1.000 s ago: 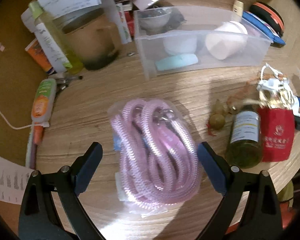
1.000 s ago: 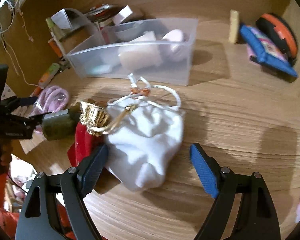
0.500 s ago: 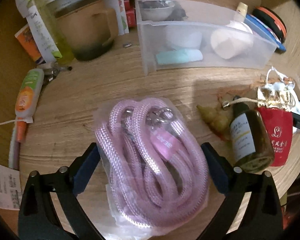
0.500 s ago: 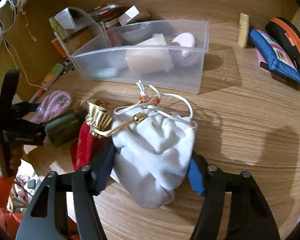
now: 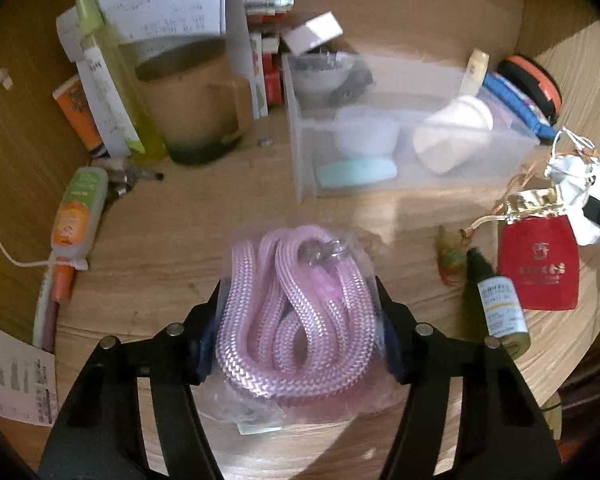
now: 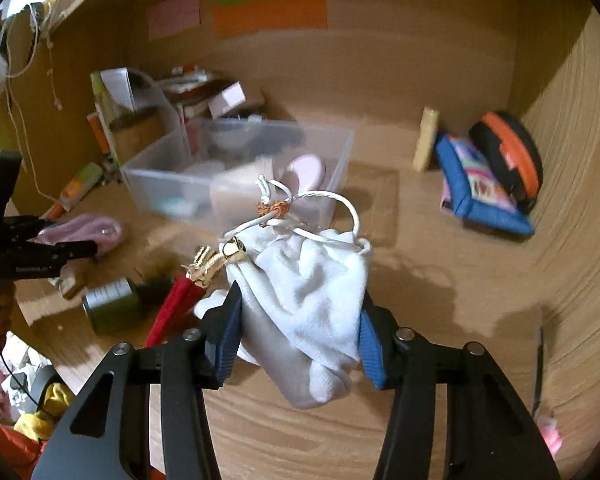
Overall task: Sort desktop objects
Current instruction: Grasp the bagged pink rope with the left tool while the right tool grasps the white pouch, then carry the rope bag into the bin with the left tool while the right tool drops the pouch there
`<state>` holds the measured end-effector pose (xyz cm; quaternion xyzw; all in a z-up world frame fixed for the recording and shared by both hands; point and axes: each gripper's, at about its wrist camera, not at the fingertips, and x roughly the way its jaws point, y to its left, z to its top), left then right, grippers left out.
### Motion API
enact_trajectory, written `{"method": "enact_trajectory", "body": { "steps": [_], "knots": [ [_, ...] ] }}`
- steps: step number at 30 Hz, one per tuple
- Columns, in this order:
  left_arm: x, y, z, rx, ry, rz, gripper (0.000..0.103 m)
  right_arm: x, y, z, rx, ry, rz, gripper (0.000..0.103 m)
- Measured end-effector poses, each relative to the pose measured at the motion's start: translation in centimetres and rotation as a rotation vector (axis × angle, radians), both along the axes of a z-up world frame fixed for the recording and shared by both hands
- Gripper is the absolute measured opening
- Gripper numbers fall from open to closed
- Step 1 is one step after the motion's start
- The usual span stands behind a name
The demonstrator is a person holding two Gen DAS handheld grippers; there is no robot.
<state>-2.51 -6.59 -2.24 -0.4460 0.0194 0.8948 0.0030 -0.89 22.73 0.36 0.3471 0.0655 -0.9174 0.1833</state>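
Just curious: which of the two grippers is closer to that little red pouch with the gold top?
Right. The right gripper, shut on the white drawstring bag, is right beside the red pouch. The left gripper holds the pink rope farther off.

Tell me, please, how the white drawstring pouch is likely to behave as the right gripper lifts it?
The white drawstring pouch looks soft: it bulges and creases between the right gripper pads, so it will probably sag. Its loose cord may dangle and snag the clear plastic bin behind it.
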Motion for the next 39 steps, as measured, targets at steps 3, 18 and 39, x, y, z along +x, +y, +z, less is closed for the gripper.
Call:
{"method": "enact_trajectory", "body": {
  "steps": [3,18,39],
  "knots": [
    [-0.1,0.0,0.9,0.013,0.027,0.004,0.062,0.0,-0.6,1.0,0.012,0.046,0.008,0.047],
    [-0.6,-0.2,5.5,0.123,0.154,-0.001,0.059,-1.3,-4.7,3.9,0.001,0.158,0.091,0.047],
    [-6.0,1.1,8.2,0.170,0.201,-0.053,0.059,-7.7,-6.3,4.7,-0.037,0.139,0.098,0.047]
  ]
}}
